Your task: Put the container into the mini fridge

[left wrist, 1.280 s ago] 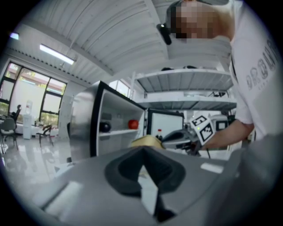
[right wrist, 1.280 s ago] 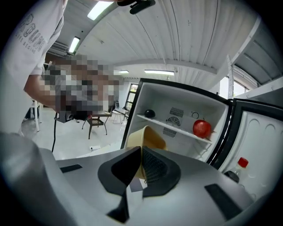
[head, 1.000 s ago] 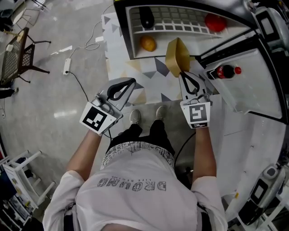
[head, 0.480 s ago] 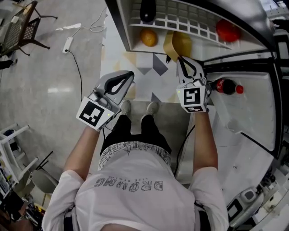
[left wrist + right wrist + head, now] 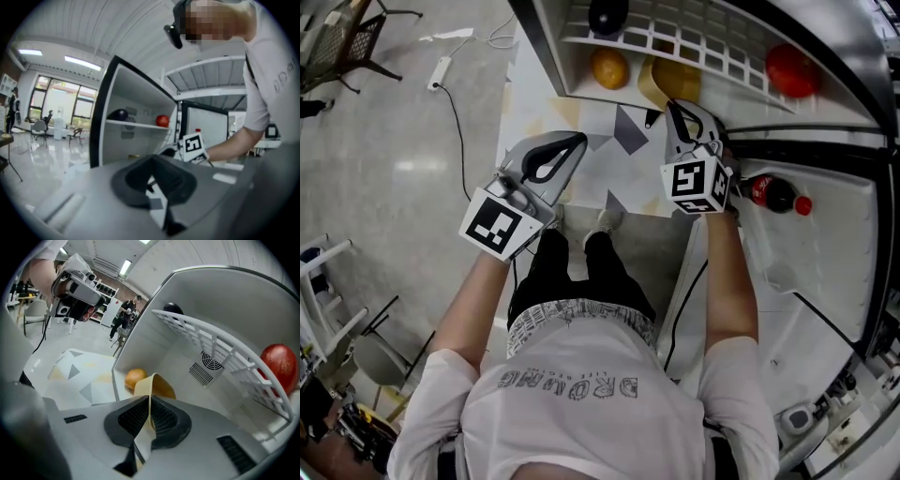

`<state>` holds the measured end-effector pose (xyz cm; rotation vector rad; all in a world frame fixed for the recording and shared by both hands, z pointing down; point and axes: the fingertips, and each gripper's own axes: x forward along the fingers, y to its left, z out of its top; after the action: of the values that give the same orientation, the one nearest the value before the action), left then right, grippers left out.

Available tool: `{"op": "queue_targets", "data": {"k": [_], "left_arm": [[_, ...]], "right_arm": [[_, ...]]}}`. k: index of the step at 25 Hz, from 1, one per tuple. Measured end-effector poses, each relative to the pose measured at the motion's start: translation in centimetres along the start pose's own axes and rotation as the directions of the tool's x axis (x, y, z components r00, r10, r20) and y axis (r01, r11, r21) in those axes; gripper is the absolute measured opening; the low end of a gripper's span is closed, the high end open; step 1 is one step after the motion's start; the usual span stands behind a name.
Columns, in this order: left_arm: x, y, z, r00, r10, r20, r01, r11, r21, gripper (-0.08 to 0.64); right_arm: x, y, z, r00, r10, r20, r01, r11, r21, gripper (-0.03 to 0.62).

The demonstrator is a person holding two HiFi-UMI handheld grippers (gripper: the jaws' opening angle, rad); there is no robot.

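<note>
The right tongs are clenched on the thin rim of the container, a smooth tan tub with a curved wall, and the right gripper view shows that wall pinched edge-on between the ribbed black pads. The container juts out from the tips, up the frame in the head view, into the mouth of the fridge. Its far part is tucked under the front edge of the white wire shelf, so only part of the bowl shows. I cannot tell whether it rests on the fridge floor or hangs clear. Just to its left in the frame sits a round, dull-skinned orange in the same lower space, and whether the two touch is not clear. On the shelf lie a glossy dark ball, cut off by the top edge, and a shiny red ball at the upper right. The fridge is smooth white plastic inside with a black frame, and there is a round vent grille on its back wall. A dark bottle with a red cap lies in the open door at the right. The left tongs are pressed together on nothing, held over a pale mat printed with grey and yellow triangles, well apart from the container. In the left gripper view most of the frame is blurred grey housing.
</note>
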<state>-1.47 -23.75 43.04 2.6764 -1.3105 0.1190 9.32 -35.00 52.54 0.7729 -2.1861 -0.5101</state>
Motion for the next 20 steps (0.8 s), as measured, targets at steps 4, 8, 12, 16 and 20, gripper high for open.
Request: {"op": "queue_targets", "data": {"k": [4,8,12,16,20], "left_arm": [[-0.1,0.2,-0.5,1.000,0.008,0.006,-0.008,1.000,-0.008,0.008],[-0.4,0.5,-1.1,1.000,0.020,0.012,-0.020,1.000,-0.018,0.008],[-0.6,0.7,-1.8,1.000,0.025,0.009,-0.025,1.000,-0.020,0.008],[-0.9,1.2,-2.4,0.999,0.038,0.007,-0.038,0.999,-0.031,0.008],[-1.0,1.5,-2.7,0.999,0.046,0.011,-0.045,0.998,-0.034,0.008]], "right_arm": [[1.4,0.2,-0.6,1.000,-0.002,-0.030,0.000,0.998,-0.064,0.012],[2.6,0.8,-0.8,0.999,-0.006,-0.054,-0.003,0.987,-0.159,0.013],[3.6,1.5,-1.0,0.997,-0.003,-0.077,-0.013,0.979,-0.205,0.014],[4.3,1.9,-1.2,0.996,-0.003,-0.088,-0.017,0.974,-0.225,0.014],[4.9,2.3,-1.7,0.995,-0.002,-0.101,-0.023,0.968,-0.248,0.014]]}}
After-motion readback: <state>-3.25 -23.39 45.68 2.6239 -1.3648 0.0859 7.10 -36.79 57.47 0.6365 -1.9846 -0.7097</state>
